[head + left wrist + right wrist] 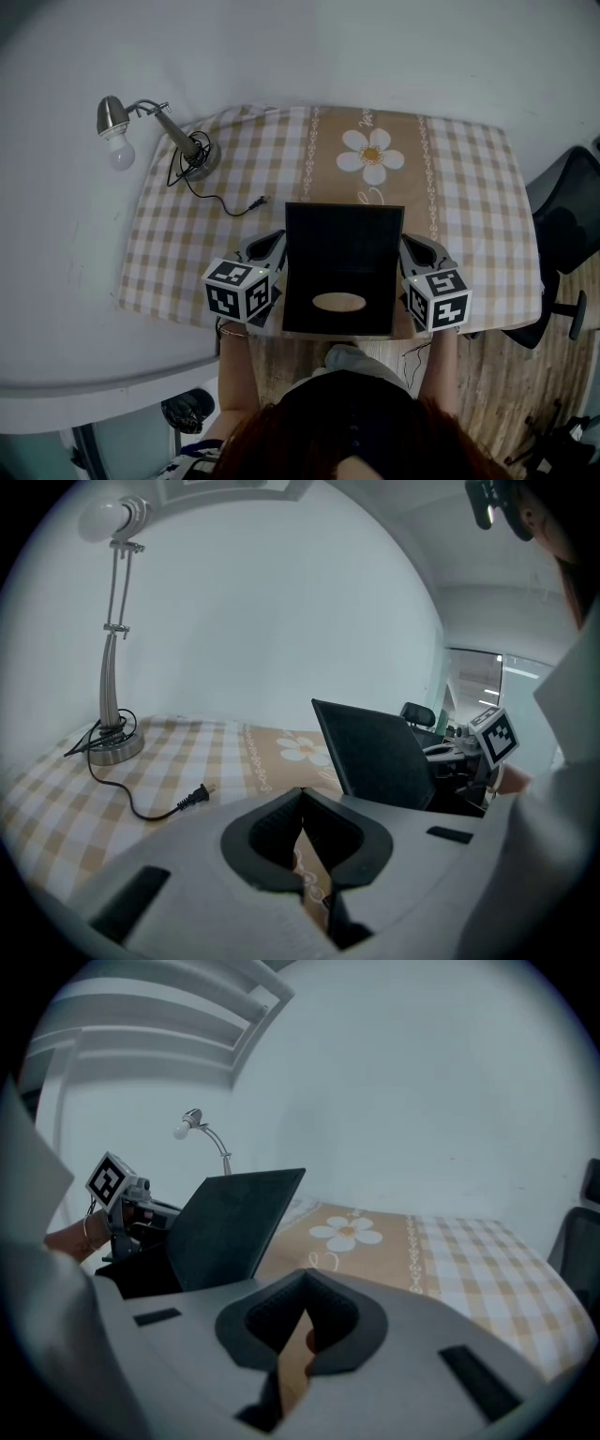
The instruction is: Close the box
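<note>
A black box [342, 272] lies on the checked tablecloth near the table's front edge, with a pale oval patch [339, 302] by its near side. Its black lid [375, 757] stands raised and tilted, also seen as the lid [230, 1227] in the right gripper view. My left gripper [278, 236] sits just beside the box's left side, jaws shut on nothing [302, 794]. Against the box's right side my right gripper [410, 242] is shut and empty too [306, 1279]. Whether either touches the box I cannot tell.
A desk lamp [155, 131] stands at the table's back left, its cord and plug [225, 202] trailing toward the box. A daisy print [372, 155] marks the cloth behind the box. A black office chair [562, 225] stands off the table's right edge.
</note>
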Available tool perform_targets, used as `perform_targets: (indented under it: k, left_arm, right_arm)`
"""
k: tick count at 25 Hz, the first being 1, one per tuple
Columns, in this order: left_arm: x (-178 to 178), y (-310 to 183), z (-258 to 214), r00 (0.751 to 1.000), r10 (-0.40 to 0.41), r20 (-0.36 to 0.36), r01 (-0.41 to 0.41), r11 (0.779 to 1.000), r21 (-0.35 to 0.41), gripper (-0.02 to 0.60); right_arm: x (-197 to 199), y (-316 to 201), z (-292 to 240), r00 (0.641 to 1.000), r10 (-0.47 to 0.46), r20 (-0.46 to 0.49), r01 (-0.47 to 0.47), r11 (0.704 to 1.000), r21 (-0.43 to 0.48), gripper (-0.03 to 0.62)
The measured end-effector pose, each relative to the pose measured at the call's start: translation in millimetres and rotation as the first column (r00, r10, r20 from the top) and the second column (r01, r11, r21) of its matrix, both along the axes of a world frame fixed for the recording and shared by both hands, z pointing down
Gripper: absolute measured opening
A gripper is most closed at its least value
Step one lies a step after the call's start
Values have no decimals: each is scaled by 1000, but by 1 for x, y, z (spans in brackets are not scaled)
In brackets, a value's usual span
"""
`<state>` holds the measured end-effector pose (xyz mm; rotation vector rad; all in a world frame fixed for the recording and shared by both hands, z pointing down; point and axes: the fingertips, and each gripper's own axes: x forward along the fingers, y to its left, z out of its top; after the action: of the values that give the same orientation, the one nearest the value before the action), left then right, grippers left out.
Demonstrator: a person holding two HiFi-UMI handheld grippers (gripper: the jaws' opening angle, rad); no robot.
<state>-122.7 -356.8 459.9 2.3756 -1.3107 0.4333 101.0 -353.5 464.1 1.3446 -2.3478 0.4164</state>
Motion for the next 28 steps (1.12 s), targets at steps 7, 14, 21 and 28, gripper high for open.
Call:
perform_targets:
  k: [7, 14, 21, 28]
  left_arm:
    - [-1, 6, -8, 1000, -12, 6, 12, 1000, 23, 26]
    - [-2, 13, -13, 1000, -29, 4, 29, 999, 43, 26]
    - [-3, 18, -17, 999, -40, 1, 40, 998, 53, 26]
    - [-4, 26, -20, 998, -61, -2, 61, 996, 67, 26]
  right_arm:
    - [0, 5, -6, 1000, 21, 6, -21, 1000, 16, 17]
    - [2, 11, -11, 999, 53, 12, -54, 998, 33, 17]
    - [3, 15, -14, 996, 93, 12, -93, 994, 48, 17]
    - [5, 21, -16, 992, 125, 4, -125, 990, 69, 17]
